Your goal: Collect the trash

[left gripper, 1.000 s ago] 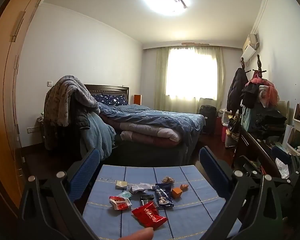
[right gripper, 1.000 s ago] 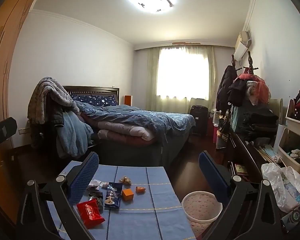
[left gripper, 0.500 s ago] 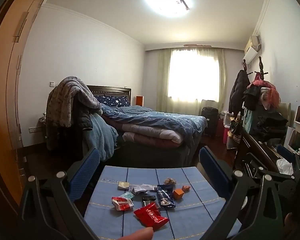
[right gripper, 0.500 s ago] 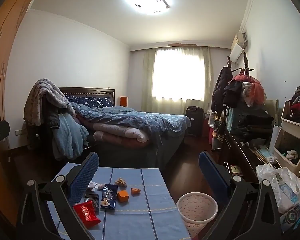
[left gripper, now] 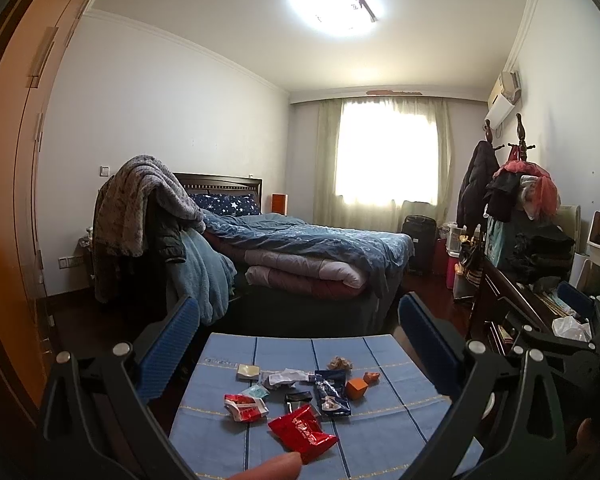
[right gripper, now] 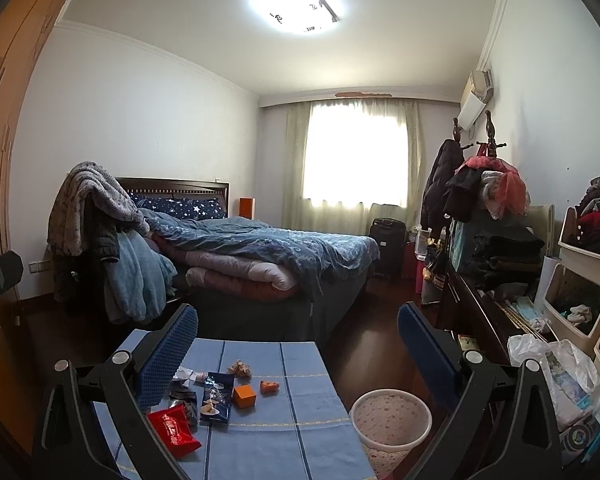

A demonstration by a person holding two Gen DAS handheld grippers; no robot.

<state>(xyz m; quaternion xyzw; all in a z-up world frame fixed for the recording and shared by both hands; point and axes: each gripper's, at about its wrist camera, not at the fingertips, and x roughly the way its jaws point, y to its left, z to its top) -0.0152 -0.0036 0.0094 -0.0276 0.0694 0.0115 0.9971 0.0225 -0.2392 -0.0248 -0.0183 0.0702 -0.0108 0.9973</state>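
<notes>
Both views have drifted only slightly since the earlier frames: the table and its litter sit a little lower in the left wrist view, and the basket shows more fully in the right wrist view.

Lower left of the left wrist view, the left gripper (left gripper: 298, 340) hangs above the blue striped tablecloth (left gripper: 384, 432), its blue-padded fingers spread wide with nothing between them. Centre bottom lies the trash: a red-and-white torn wrapper (left gripper: 245, 407), a shiny red foil packet (left gripper: 302, 433) with white lettering too small to read, a dark blue snack bag (left gripper: 332, 394) and a small orange cube-shaped box (left gripper: 356, 389). A fingertip (left gripper: 274, 466) is cut off by the bottom edge.

In the right wrist view, the right gripper (right gripper: 298, 340) is likewise spread and empty; its left finger hides part of the litter. Lower right stands the round white perforated wastebasket (right gripper: 390, 420), beside the table, its base cut off.
</notes>
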